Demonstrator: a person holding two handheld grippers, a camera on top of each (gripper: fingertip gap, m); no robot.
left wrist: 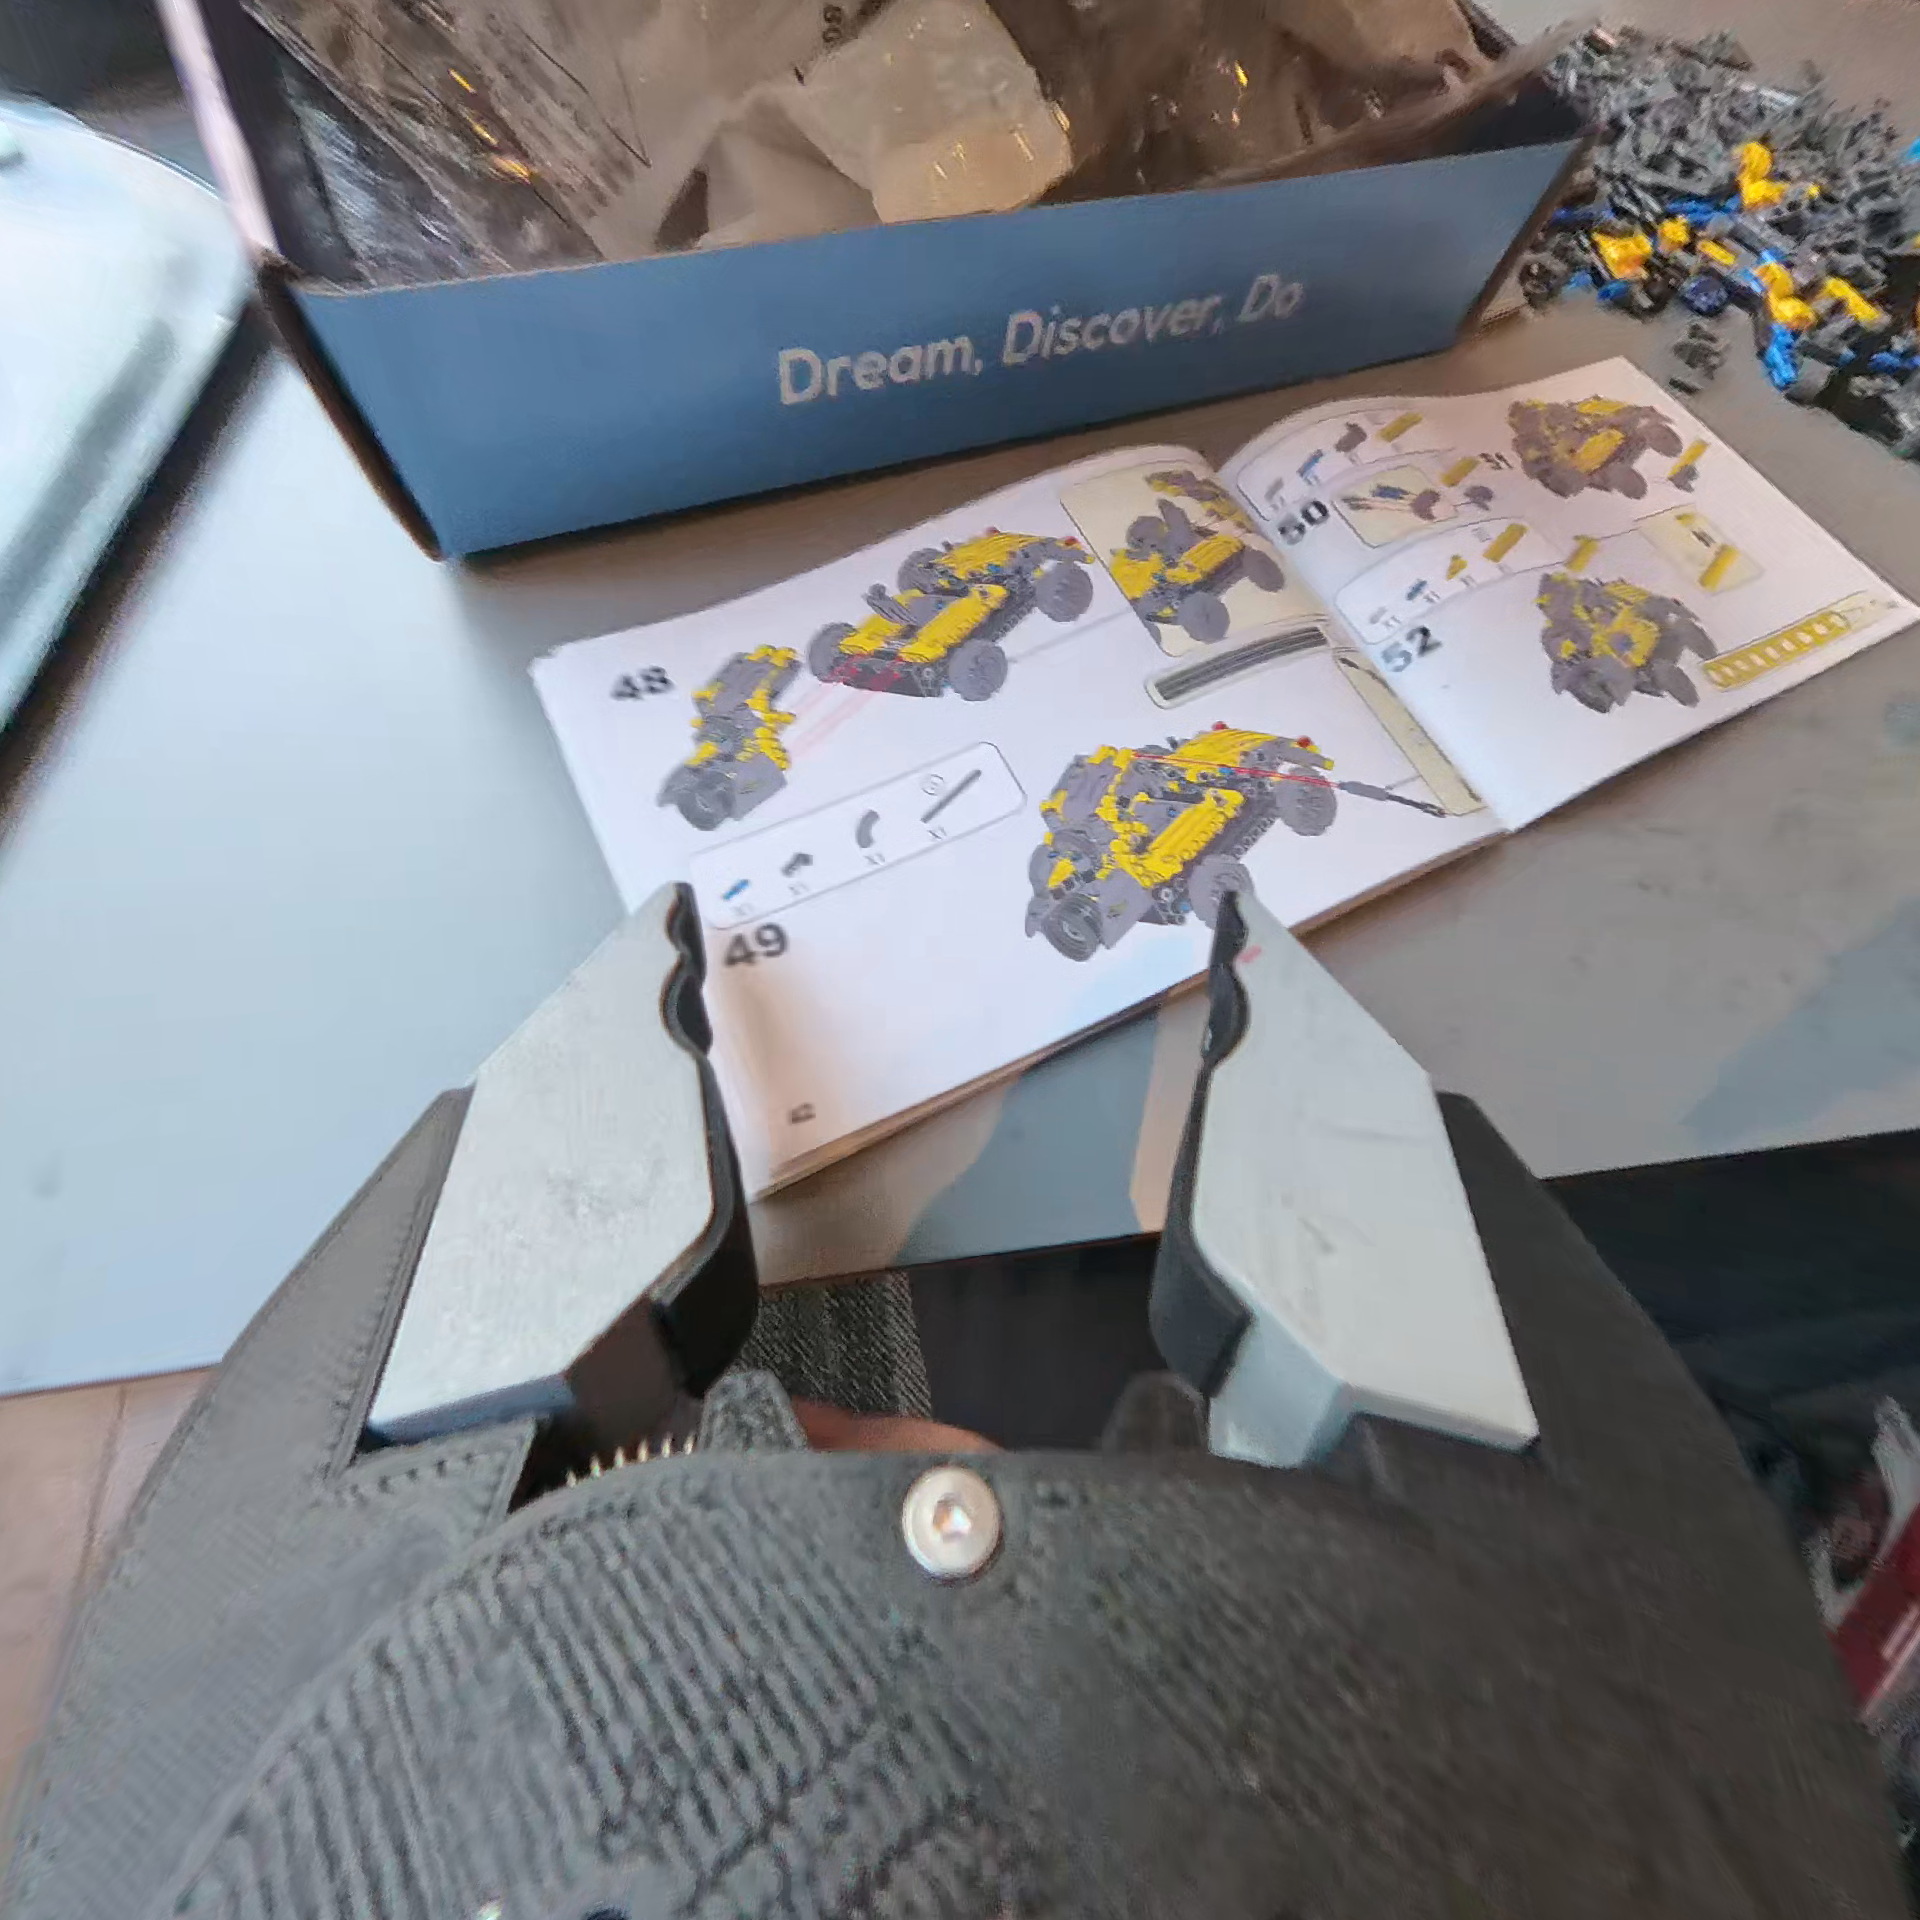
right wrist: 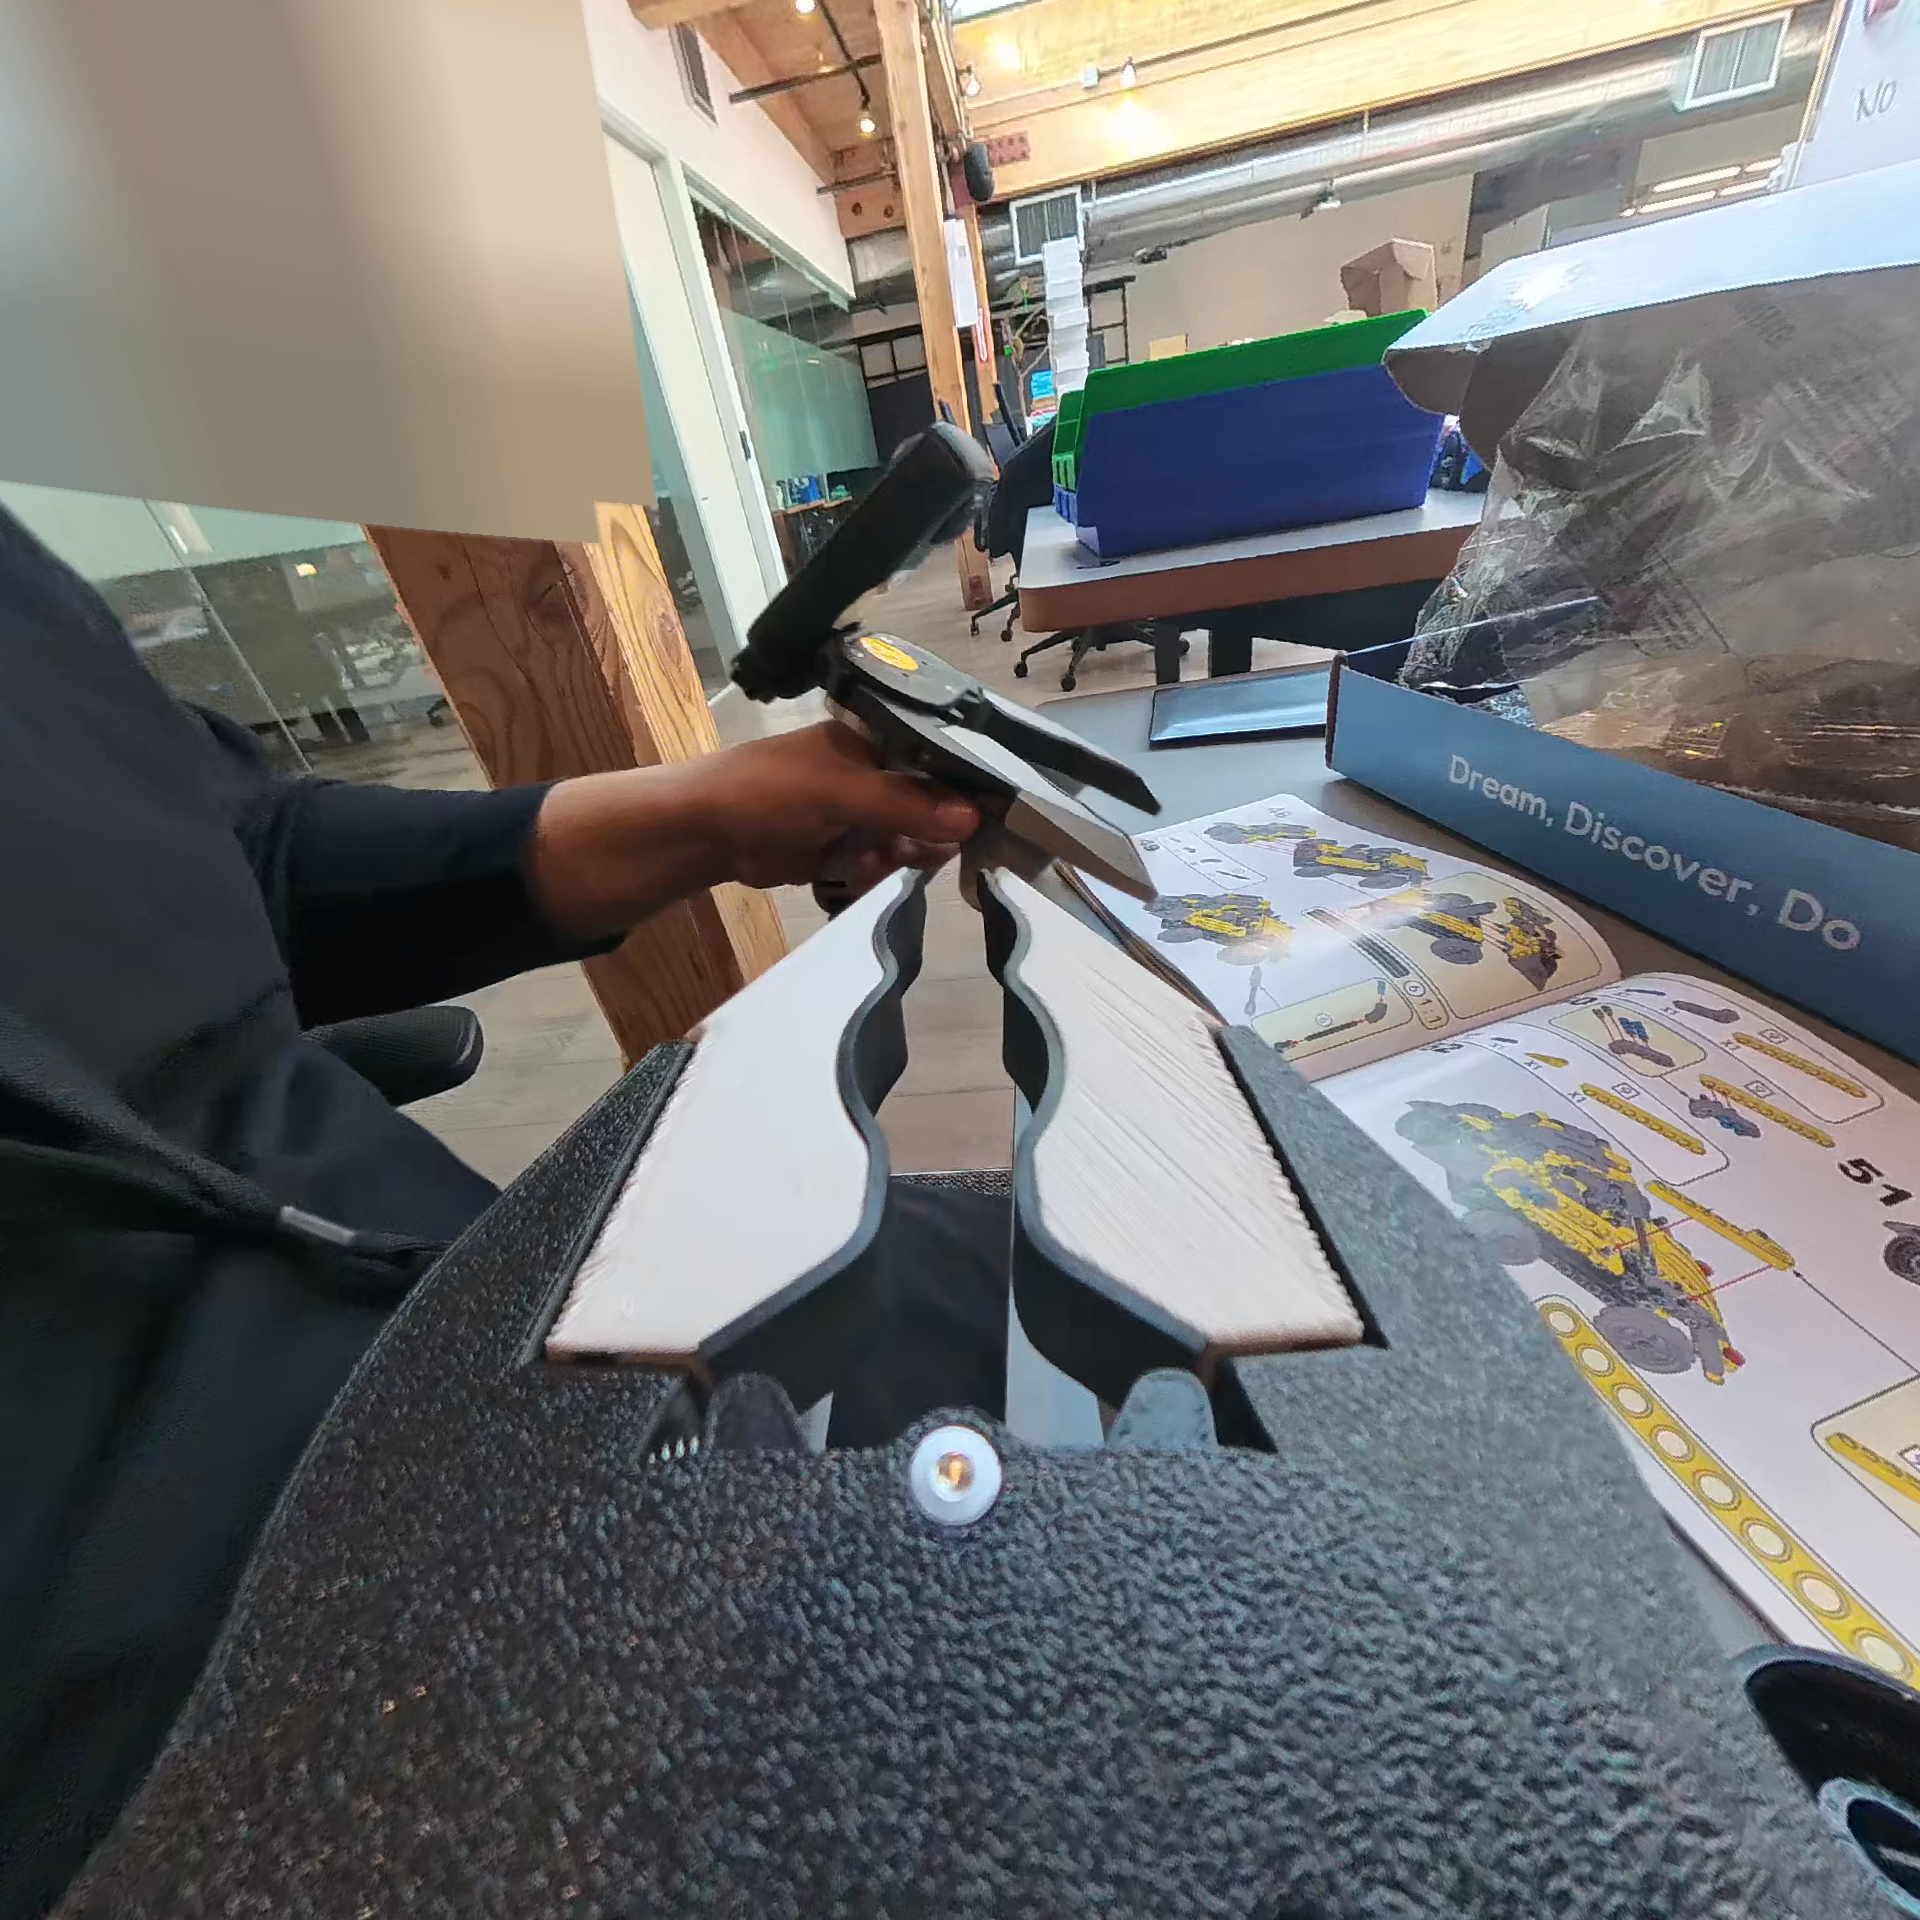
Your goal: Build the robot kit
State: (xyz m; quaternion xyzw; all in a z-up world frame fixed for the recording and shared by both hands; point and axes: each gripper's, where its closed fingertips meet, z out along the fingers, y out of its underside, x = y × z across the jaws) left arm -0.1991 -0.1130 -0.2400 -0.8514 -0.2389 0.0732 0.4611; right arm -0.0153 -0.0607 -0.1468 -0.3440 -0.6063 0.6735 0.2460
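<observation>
Left gripper (left wrist: 961, 909): jaws wide apart, empty, above the near corner of the open instruction booklet (left wrist: 1195, 707). Blue box (left wrist: 883, 416) beyond it. Right gripper (right wrist: 951, 883): jaws narrowly parted, empty; booklet to its right.

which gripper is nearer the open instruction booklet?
Left, narrowly. The left gripper hovers open above the instruction booklet's near-left corner. The right gripper, slightly open and empty, sits beside the booklet's right page, tips pointing off the table edge.
</observation>
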